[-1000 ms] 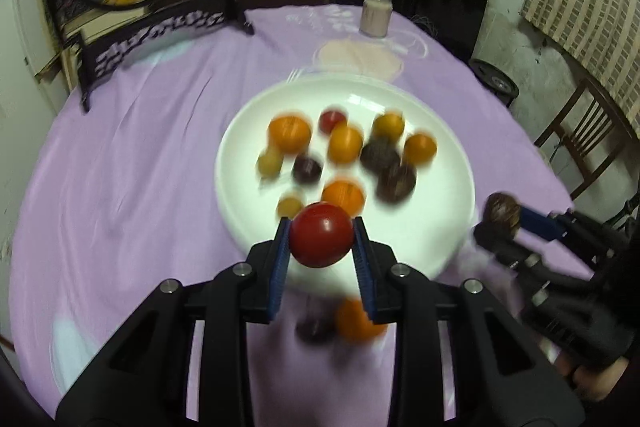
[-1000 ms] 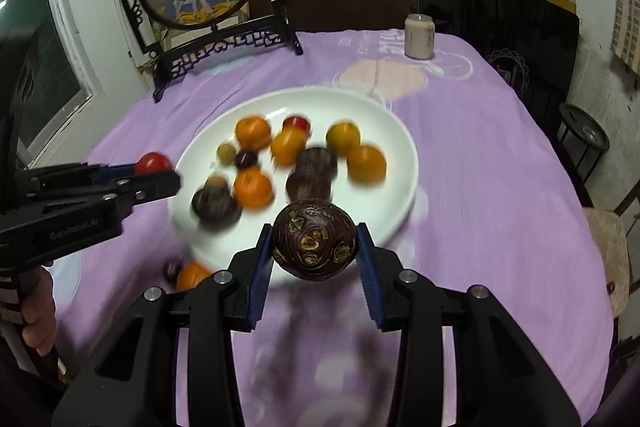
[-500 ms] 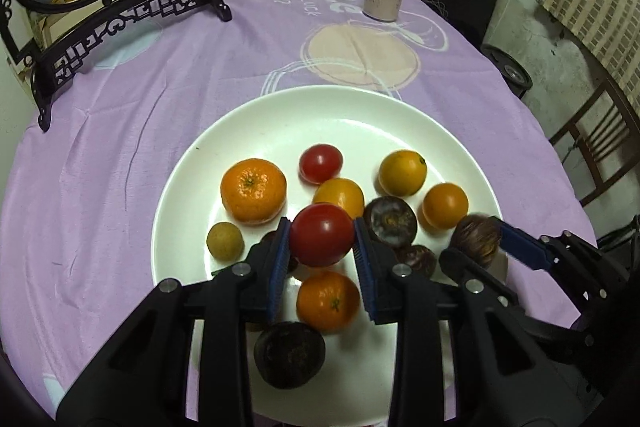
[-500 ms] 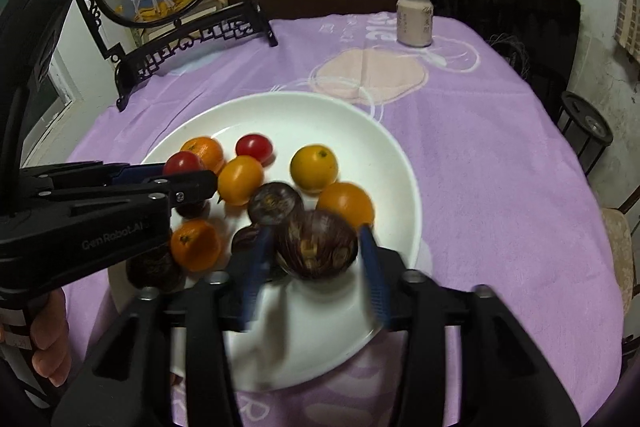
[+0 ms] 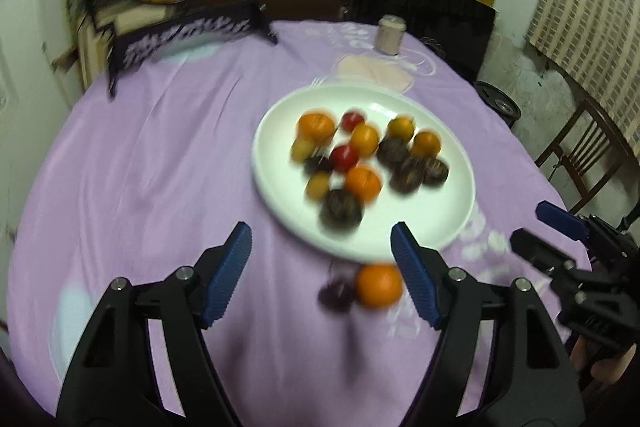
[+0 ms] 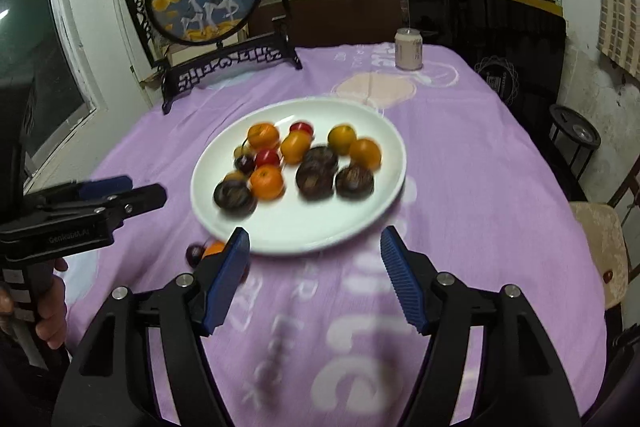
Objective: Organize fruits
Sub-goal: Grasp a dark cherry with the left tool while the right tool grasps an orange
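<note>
Two fruits are not yet on the white plate (image 5: 456,223): an orange (image 5: 378,285) and a small dark fruit (image 5: 337,294) lying on the purple table (image 5: 160,167), touching or nearly touching each other, just off the plate's near rim. The next pickup likely belongs to the left tool (image 5: 322,273), whose blue pads are spread wide with nothing between them and which already frames the pair. To do it well, bring it down so one fruit alone sits between the pads, probably the orange first, since closing on both would squeeze one out; close gently on its widest part, as round fruit will roll. The right tool (image 6: 314,277) is likewise spread and empty, over bare cloth near the plate's front edge. On the plate lie about a dozen fruits, clustered off centre: oranges, red tomato-like ones, dark brown round ones, though blur makes the exact count uncertain. A can (image 6: 408,49) stands far back.
</note>
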Demonstrator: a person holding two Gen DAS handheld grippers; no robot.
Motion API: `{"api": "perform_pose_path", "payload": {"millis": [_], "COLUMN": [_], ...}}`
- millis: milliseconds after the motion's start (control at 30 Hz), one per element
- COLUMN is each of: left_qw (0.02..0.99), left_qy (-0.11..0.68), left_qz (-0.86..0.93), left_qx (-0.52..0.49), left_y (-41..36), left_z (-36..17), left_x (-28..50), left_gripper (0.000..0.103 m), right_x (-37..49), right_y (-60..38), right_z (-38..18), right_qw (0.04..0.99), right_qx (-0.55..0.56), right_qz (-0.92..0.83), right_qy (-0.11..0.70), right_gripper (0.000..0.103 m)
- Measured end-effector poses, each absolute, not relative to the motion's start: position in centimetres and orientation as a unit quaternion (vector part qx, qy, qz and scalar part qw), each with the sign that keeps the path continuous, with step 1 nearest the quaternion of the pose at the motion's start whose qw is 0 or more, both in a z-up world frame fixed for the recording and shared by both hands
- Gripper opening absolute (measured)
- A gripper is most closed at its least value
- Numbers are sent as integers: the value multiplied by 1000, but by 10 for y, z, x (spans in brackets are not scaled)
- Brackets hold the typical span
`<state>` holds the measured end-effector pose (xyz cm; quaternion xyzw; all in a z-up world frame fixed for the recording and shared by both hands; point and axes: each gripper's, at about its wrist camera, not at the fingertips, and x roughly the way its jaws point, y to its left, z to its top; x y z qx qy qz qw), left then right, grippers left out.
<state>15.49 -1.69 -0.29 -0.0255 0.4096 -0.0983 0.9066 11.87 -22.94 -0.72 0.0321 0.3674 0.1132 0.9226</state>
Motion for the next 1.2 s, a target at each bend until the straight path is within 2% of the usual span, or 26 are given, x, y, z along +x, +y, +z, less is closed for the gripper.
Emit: {"api": "perform_pose_path", "payload": {"millis": [267, 500, 733, 800, 833, 933, 1200], "left_qw": [907, 908, 906, 904, 904, 903, 897], "left_qy": [413, 414, 417, 421, 422, 424, 433], "left_qz": [-72, -59, -55, -51, -51, -50, -78], "left_qx": [-43, -41, -49, -52, -53, -55, -34], "left_y": [24, 49, 70, 73, 75, 76, 47], "left_z": [-11, -22, -27, -30, -30, -33, -34], "left_x": [118, 97, 88, 88, 89, 88, 98], "left_gripper": [74, 74, 75, 75, 75, 75, 75], "right_x": [98, 114, 137, 143, 146, 156, 135], "right_y": [-203, -164, -141, -136, -134, -130, -142], "right_z": [-2, -43, -62, -68, -71, -81, -66], "right_qw": [920, 888, 886, 882, 880, 873, 880], "right_qx": [8, 15, -7, -13, -15, -16, 0], "right_qz": [124, 178, 172, 175, 178, 183, 190], "right_qy": [371, 424, 430, 437, 441, 452, 435], "right_gripper": [68, 69, 69, 66, 55, 42, 40]}}
